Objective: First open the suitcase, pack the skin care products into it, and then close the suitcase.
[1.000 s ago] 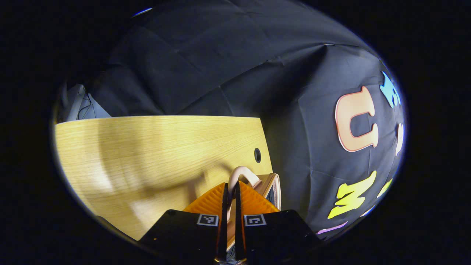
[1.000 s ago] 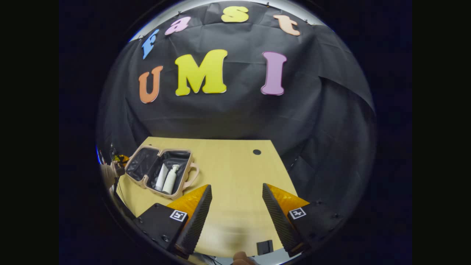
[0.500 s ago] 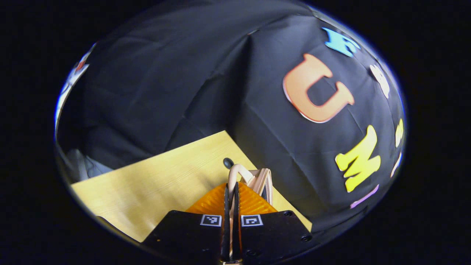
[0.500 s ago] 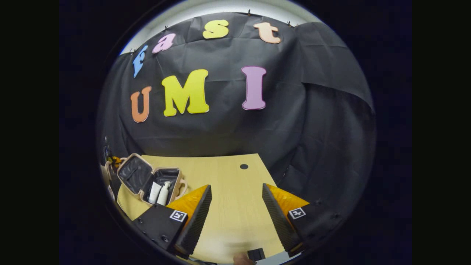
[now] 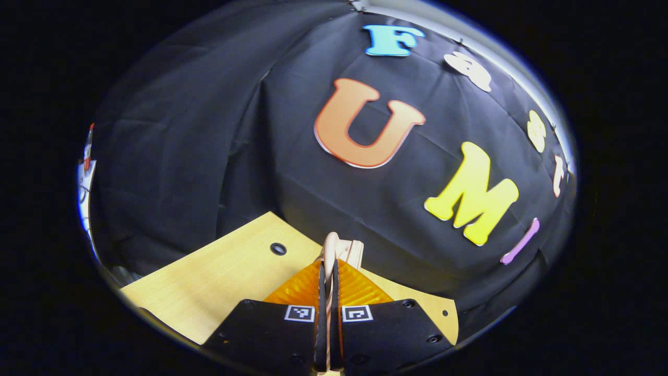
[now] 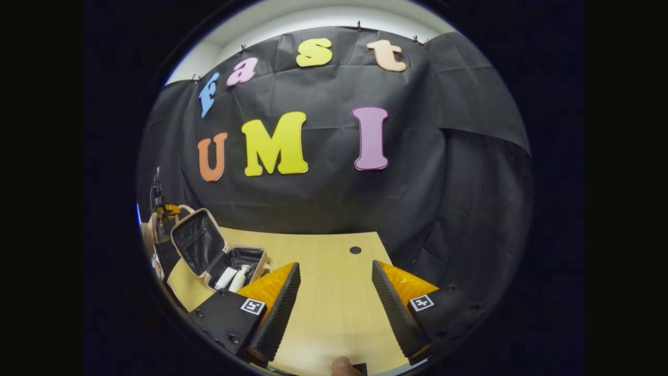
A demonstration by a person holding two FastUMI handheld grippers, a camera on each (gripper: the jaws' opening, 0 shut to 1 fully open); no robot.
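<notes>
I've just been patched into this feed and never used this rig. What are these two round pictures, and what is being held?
A person holds a pair of two-finger tongs in each hand, and a camera rides on each. In the left gripper view, the left tongs are shut on the suitcase handle, lifting the lid. In the right gripper view, the right tongs hang open and empty above the wooden table. Farther off there sits the suitcase, lid raised about halfway, with two white skin care bottles inside.

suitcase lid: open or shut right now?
Partly open: the suitcase lid stands raised, two white bottles visible inside; left gripper clamps its handle.
</notes>
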